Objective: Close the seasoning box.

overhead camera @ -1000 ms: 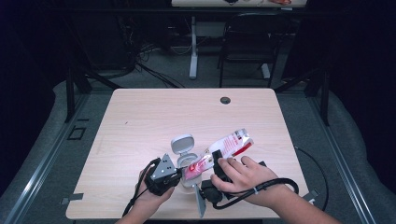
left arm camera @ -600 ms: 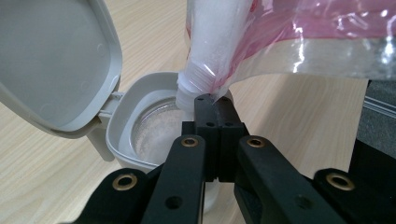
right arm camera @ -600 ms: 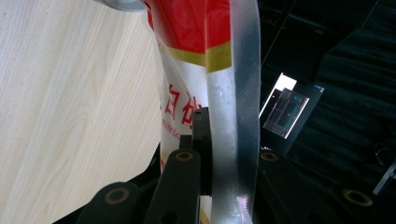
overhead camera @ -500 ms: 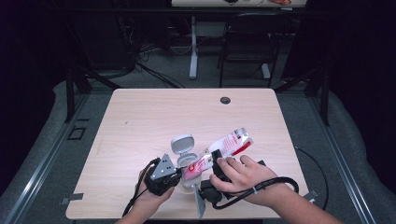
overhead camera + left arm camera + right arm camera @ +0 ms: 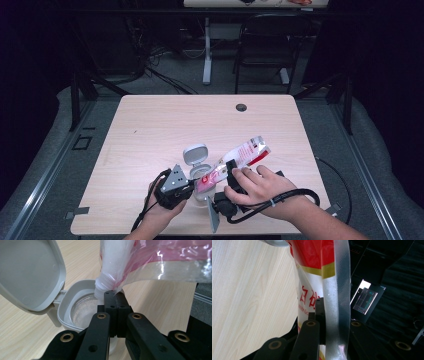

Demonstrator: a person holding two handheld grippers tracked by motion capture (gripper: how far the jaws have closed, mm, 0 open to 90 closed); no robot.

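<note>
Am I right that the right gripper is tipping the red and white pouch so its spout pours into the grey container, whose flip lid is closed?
Not quite: the flip lid stands open, as the left gripper view shows. The rest holds: the right gripper grips the red and white pouch, and its spout points into the grey container.

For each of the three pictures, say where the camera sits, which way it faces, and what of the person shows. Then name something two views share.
High view: above the table, looking forward and down; both hands, left claw, right claw.
Left gripper view: on the left claw, shut, facing the open jar.
Right gripper view: on the right claw, clamping the pouch.
Shared: pouch, wooden tabletop.
</note>
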